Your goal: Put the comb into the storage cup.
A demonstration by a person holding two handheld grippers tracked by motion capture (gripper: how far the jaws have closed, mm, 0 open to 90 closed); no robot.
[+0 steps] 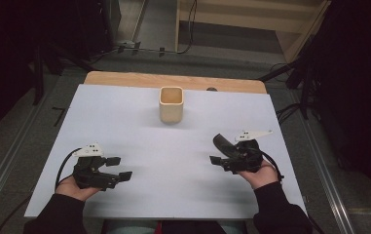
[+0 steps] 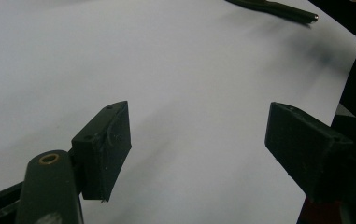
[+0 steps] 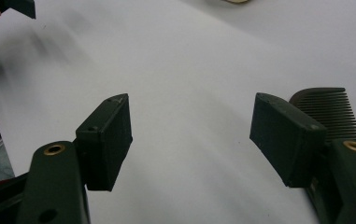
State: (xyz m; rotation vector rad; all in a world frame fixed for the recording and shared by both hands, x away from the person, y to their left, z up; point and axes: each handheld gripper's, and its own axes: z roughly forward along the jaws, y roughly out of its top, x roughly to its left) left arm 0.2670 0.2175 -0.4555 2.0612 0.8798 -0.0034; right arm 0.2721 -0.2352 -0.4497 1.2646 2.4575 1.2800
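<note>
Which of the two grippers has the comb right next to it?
The right gripper. The dark comb lies on the white table just beside its open jaws; the left gripper has bare table around it.

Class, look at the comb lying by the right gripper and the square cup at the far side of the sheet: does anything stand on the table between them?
Nothing visible does. In the high view the comb lies beside the open right gripper, and bare white sheet runs from it to the cup.
</note>
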